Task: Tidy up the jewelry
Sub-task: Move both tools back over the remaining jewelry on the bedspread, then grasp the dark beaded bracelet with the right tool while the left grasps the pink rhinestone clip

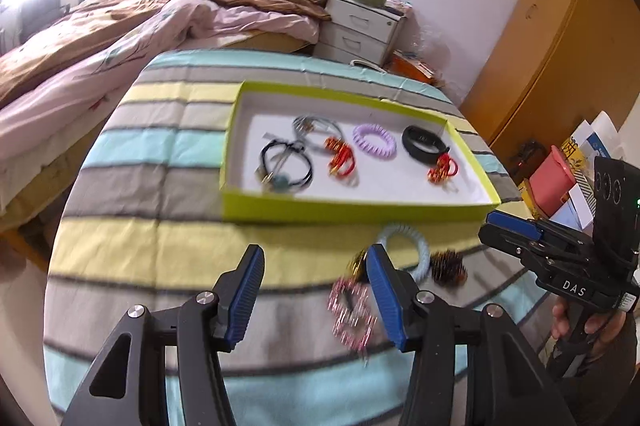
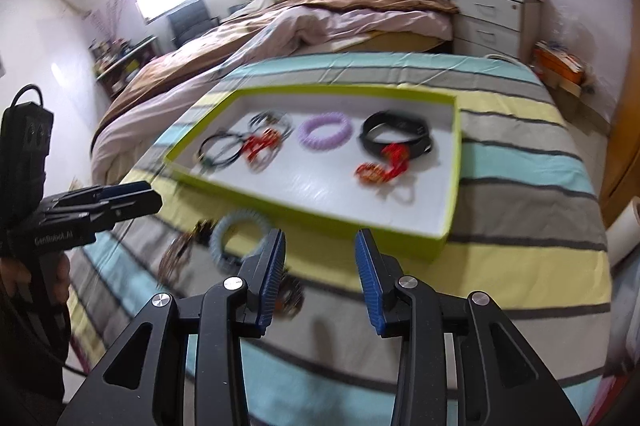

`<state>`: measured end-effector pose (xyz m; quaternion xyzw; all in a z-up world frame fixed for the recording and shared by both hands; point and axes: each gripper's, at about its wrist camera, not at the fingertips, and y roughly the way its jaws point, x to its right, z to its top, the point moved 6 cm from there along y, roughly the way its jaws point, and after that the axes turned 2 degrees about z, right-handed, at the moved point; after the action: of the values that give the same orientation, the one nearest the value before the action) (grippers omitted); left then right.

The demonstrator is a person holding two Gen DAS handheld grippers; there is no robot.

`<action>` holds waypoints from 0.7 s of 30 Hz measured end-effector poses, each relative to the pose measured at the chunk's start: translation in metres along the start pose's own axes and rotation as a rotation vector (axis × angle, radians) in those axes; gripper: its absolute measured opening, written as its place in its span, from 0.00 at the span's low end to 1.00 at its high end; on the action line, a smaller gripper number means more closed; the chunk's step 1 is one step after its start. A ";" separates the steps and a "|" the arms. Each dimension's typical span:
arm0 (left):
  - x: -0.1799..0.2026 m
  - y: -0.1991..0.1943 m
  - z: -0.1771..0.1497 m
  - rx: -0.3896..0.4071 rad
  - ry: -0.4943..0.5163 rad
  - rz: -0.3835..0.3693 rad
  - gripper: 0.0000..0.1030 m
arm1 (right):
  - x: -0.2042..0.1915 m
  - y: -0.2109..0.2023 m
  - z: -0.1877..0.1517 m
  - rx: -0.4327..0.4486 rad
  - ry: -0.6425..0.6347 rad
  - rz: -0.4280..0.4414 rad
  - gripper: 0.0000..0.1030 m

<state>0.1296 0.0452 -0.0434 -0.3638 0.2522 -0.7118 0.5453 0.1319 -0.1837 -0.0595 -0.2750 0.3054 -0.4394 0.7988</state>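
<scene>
The left gripper (image 1: 316,290), jaws apart and empty, is hovering nearest the pink bracelet (image 1: 352,314), lying just right of centre

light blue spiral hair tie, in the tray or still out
Out. The light blue spiral hair tie lies on the striped cloth, in front of the green tray.

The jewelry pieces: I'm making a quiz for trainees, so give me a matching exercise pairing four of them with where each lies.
Things:
1. purple coil band
2. black wristband
3. light blue coil band
4. pink beaded bracelet

Places:
A. on the striped cloth, just in front of the tray
B. in the tray, near its right wall
C. in the tray, mid-way along
D. on the striped cloth, nearest the left claw

Pairs: 1-C, 2-B, 3-A, 4-D
</scene>
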 end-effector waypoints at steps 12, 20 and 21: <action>-0.021 -0.018 -0.034 -0.002 -0.052 0.020 0.51 | -0.029 0.013 -0.019 -0.058 -0.131 0.045 0.56; -0.021 -0.018 -0.042 -0.009 -0.056 0.009 0.61 | -0.033 0.035 -0.023 -0.119 -0.183 0.015 0.56; -0.021 -0.018 -0.043 -0.010 -0.060 0.009 0.61 | -0.034 0.037 -0.024 -0.128 -0.189 0.009 0.56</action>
<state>0.0878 0.0686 -0.0610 -0.3864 0.2407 -0.6969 0.5541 0.1196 -0.1415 -0.0935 -0.3641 0.2573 -0.3874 0.8070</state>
